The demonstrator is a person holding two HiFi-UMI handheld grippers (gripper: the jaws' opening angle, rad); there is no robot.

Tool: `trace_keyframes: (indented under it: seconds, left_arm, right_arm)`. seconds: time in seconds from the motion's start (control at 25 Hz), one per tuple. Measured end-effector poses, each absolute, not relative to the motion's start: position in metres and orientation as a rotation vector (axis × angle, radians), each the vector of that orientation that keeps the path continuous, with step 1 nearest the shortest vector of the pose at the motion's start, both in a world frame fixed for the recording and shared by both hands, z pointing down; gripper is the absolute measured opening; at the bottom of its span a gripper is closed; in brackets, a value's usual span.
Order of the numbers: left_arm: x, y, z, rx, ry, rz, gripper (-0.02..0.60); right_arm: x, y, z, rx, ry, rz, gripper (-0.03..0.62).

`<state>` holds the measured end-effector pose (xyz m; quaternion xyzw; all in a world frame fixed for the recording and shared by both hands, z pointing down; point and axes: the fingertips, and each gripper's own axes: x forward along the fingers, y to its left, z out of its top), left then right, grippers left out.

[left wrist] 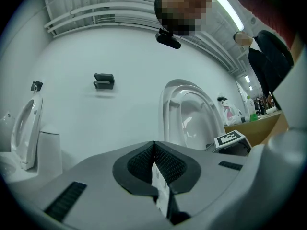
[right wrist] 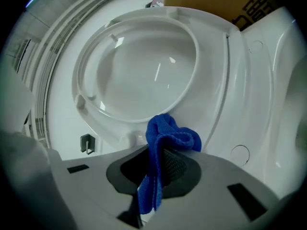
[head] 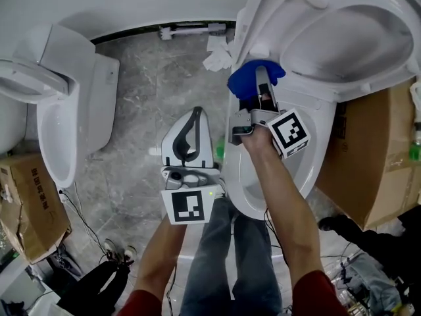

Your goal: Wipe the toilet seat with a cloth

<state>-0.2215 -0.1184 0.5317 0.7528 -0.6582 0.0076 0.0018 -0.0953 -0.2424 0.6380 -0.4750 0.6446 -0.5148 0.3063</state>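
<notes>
Two toilets stand on the floor: the right toilet (head: 309, 104) at its right edge, the left toilet (head: 62, 130) at its left edge. Two cardboard boxes, the right box (head: 371, 157) and the left box (head: 29, 199). Two grippers, the left gripper (head: 195, 120) and the right gripper (head: 263, 84). One blue cloth (head: 247, 81). One crumpled paper (head: 217, 56) at the floor's top edge.

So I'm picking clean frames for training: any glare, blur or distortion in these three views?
Head view: sharp and evenly lit, only soft shadows on the floor. Left gripper view: strong fisheye bend, dark corners, straight lines bowed. Right gripper view: same bend, thin glare streaks on the raised lid, blue cloth crisp.
</notes>
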Motion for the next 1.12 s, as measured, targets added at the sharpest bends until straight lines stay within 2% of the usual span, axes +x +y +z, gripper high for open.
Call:
trace_keyframes:
  seconds: [0.72, 1.12]
  left_arm:
    - [-0.227, -0.124, 0.455, 2.41, -2.094, -0.035, 0.015]
    - [-0.223, -0.126, 0.404, 2.439, -2.105, -0.082, 0.015]
  right_arm:
    - [-0.097, -0.232, 0.55, -1.126, 1.611, -1.383, 0.06]
    - [-0.1, -0.248, 0.457, -1.026, 1.685, -1.272, 0.06]
